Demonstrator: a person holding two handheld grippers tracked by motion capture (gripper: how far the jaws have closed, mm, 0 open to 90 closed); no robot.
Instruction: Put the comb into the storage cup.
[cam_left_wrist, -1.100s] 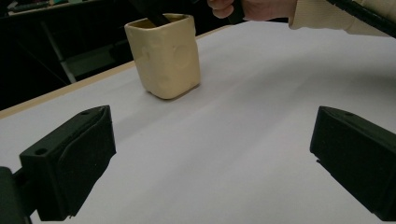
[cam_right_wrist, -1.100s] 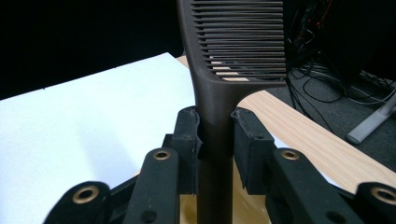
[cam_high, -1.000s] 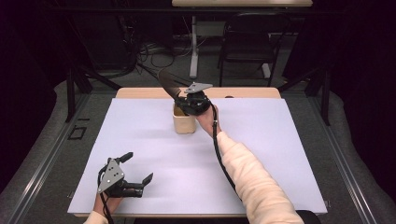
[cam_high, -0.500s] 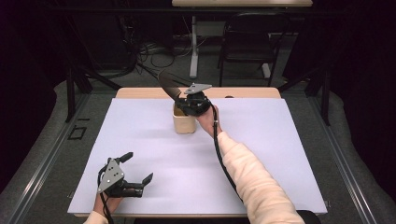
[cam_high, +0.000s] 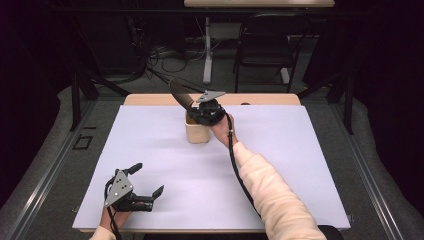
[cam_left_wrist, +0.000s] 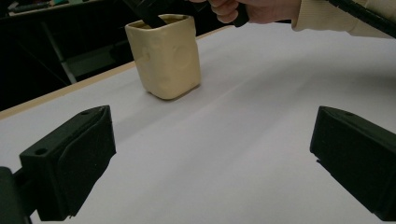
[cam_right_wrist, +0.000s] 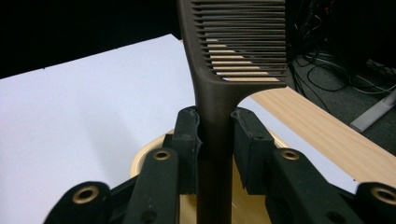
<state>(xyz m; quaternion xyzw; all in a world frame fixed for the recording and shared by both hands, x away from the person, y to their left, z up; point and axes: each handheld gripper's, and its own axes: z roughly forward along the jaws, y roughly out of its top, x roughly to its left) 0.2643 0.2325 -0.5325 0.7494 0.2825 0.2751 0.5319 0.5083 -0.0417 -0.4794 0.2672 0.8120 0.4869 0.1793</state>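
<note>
brown plastic comb (cam_right_wrist: 224, 70) with a long thin handle is sticking up out of a small cream square cup (cam_high: 197, 134). the right gripper (cam_high: 199, 111) is pinching the comb's handle tight between its two black jaws, just above the cup's open top. in the right gripper view the pads (cam_right_wrist: 189, 135) are pressing on both sides of the handle, and the comb's teeth are rising above them. in the high view the comb (cam_high: 179, 93) is leaning up and to the left, toward the far side of the table.

the cup is standing upright on a big white sheet (cam_high: 280, 150) that is covering the light wooden table (cam_high: 260, 99). it is sitting near the far edge, around the middle. in the left gripper view the cup (cam_left_wrist: 166, 56) is showing far off, with the person's right hand (cam_left_wrist: 252, 10) reaching over it.

the left gripper (cam_high: 145, 184) is waiting at the near left corner of the sheet, well apart from the cup. its jaws are standing wide open and are holding nothing. the person's left hand (cam_high: 112, 217) is holding it low over the sheet. a cream sleeve (cam_high: 272, 195) is covering the right arm, and a black cable (cam_high: 237, 167) is running along it.
</note>
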